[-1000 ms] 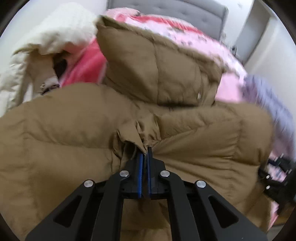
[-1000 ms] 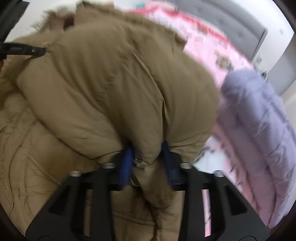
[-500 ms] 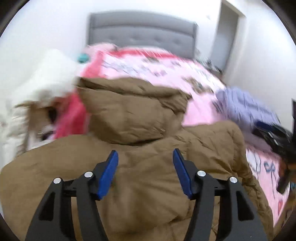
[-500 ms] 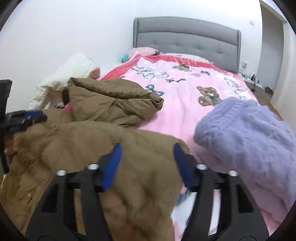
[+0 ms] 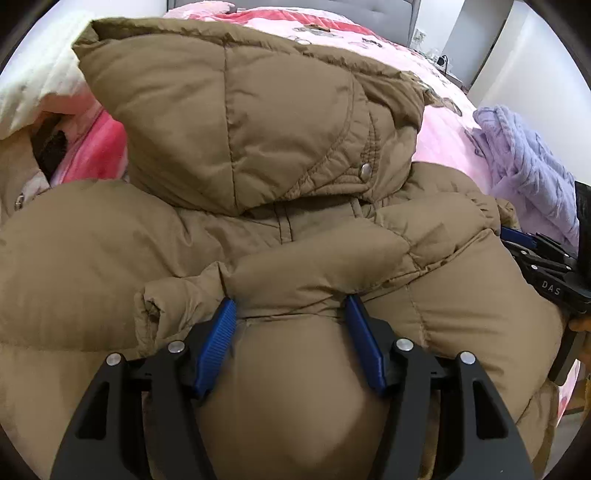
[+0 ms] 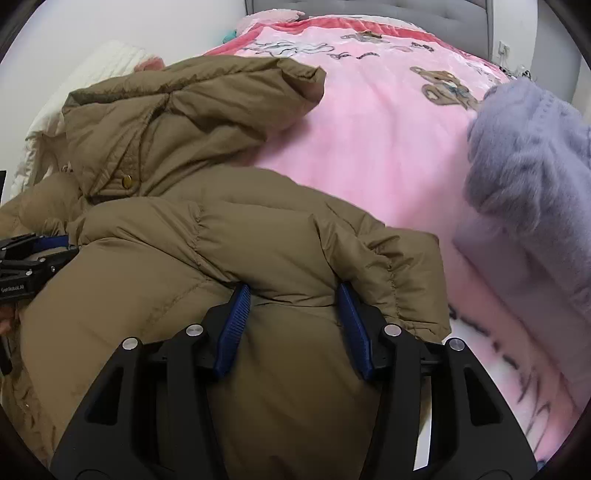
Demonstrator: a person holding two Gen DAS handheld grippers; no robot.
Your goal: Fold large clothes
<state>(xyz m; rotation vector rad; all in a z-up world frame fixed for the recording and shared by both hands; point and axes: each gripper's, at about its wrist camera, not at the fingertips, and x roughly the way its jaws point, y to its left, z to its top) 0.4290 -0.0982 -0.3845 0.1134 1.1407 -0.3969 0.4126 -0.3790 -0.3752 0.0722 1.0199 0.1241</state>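
A brown puffer jacket (image 5: pixel 295 240) lies on the bed with its hood (image 5: pixel 251 110) spread flat towards the headboard. It also shows in the right wrist view (image 6: pixel 221 240). My left gripper (image 5: pixel 290 312) is open, its blue pads pressed against a puffy fold of the jacket's back. My right gripper (image 6: pixel 293 299) is open too, with jacket fabric bulging between its jaws near the right edge of the garment. Each gripper shows at the side of the other's view.
A pink teddy-bear blanket (image 6: pixel 369 129) covers the bed. A lavender fleece garment (image 6: pixel 528 177) lies at the right. A cream coat (image 5: pixel 33 85) and red fabric (image 5: pixel 92 147) lie at the left. A grey headboard (image 6: pixel 461 14) stands at the far end.
Both grippers let go of the jacket and opened, rose back, then came down onto the folded jacket again with their jaws open.
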